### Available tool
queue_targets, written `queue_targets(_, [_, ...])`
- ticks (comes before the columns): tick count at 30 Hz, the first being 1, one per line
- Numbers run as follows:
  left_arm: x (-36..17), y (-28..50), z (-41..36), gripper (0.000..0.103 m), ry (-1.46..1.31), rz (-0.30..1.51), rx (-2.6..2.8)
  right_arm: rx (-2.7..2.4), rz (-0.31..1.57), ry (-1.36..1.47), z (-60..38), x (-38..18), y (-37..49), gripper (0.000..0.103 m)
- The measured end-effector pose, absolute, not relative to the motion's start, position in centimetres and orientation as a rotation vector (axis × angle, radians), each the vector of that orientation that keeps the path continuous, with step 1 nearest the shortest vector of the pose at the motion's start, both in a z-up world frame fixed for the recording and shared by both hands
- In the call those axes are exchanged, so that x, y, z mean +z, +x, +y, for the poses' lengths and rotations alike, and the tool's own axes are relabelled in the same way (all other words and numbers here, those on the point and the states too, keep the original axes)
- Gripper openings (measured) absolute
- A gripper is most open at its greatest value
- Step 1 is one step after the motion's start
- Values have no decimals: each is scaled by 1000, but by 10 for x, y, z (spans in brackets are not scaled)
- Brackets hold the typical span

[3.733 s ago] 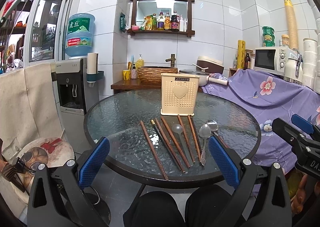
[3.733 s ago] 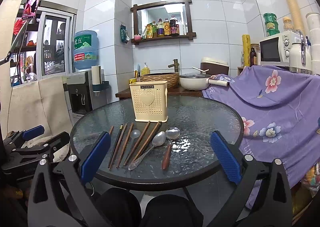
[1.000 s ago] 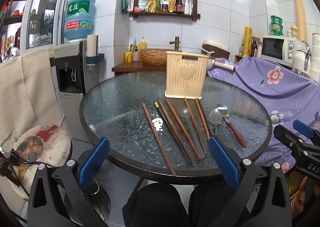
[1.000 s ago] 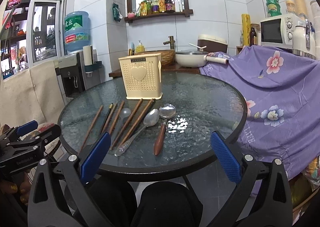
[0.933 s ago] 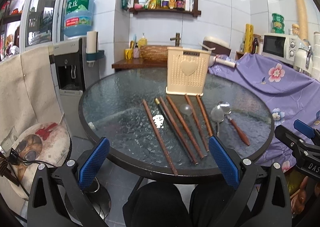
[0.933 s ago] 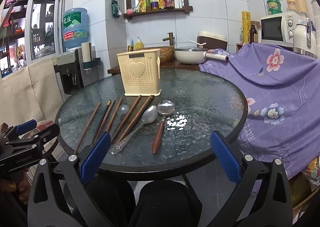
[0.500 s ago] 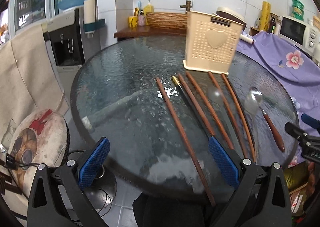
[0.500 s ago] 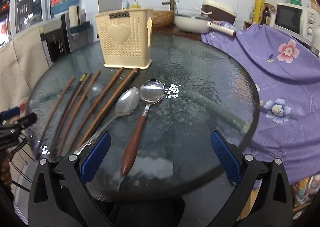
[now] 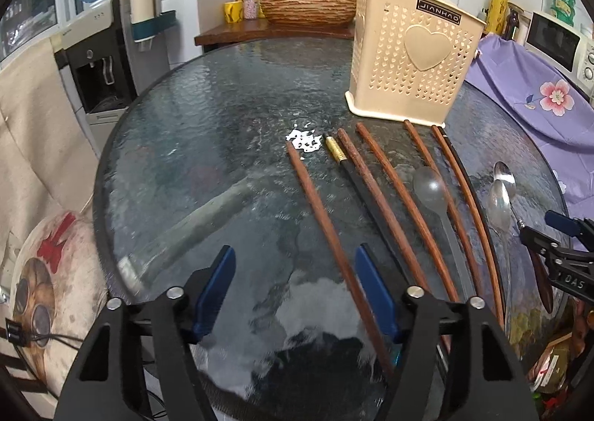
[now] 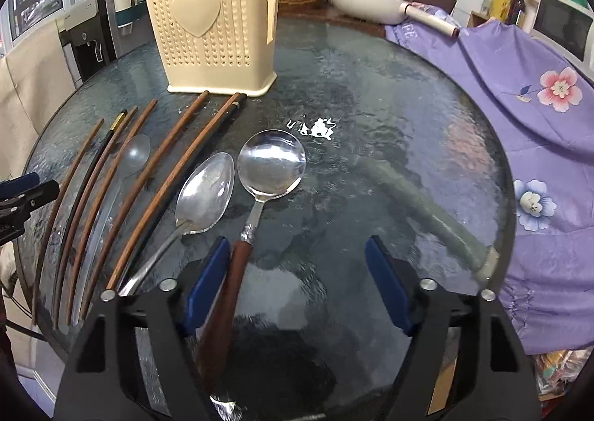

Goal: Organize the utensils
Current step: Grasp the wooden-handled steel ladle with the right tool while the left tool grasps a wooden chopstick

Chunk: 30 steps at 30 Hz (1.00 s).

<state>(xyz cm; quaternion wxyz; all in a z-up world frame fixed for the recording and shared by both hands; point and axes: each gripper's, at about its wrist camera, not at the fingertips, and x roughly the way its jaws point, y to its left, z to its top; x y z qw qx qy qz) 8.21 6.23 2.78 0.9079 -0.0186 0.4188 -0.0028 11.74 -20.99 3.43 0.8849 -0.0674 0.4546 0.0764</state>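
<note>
Left wrist view shows the left hand-held gripper (image 9: 293,293) now low over the counter (image 9: 208,146), jaws closing with nothing between them yet, just left of the first brown chopstick (image 9: 326,228). The right hand-held gripper (image 10: 297,281) is closing too, its left pad beside the wood-handled spoon (image 10: 271,165). Earlier both were spread wide and farther back; the holder (image 10: 215,27) is empty, so sorting is only starting.

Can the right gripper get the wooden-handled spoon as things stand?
Probably yes. The wooden-handled spoon lies just inside the right gripper, by its left finger; the jaws are closing, nothing pressed yet, nothing on top.
</note>
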Motion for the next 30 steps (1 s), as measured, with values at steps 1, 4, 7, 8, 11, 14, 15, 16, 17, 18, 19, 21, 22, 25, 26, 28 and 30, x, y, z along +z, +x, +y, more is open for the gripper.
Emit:
queue_targets(1, [27,86,61,62,-35,870,-10,162,947,-138,-209,34,121,71])
queue_targets(4, [24,98,59,57,-39,899,-18,177,960,-125,-205,34,132,68])
queue_targets(7, [24,106,57,56,-27,897,-7,181,974,-108,-203,34,145,65])
queue_targets(8, [24,111,56,55,-25,897,-5,187,979,-98,-203,34,149,65])
queue_targets(11, [24,122,54,50,-19,906,-2,187,989,-101,-196,34,163,64])
queue_targets(14, [25,135,54,48,-23,918,-10,187,1005,-97,-190,33,174,63])
queue_targets(15, [25,139,53,48,-22,920,-8,187,1008,-99,-188,33,177,62])
queue_targets(16, [25,142,53,48,-19,923,-6,187,1011,-100,-188,33,178,61])
queue_targets(17, [25,146,53,48,-12,926,-4,189,1014,-101,-186,33,179,60])
queue_targets(18, [24,149,52,47,-4,928,-2,192,1015,-105,-185,34,180,59])
queue_targets(19, [24,154,52,47,5,932,0,195,1016,-104,-185,34,181,59])
queue_targets(21, [24,159,52,45,8,940,-2,196,1018,-103,-185,34,185,56])
queue_targets(22, [24,162,52,42,9,945,-3,196,1019,-103,-185,34,186,52])
queue_targets(25, [26,168,54,32,6,954,-1,199,1020,-104,-186,35,191,48])
queue_targets(26, [26,170,54,29,6,957,2,201,1019,-107,-185,36,192,48])
queue_targets(28, [26,170,54,23,3,959,5,203,1018,-109,-186,36,194,48])
queue_targets(30, [26,170,52,17,8,960,5,210,1015,-111,-186,36,196,48])
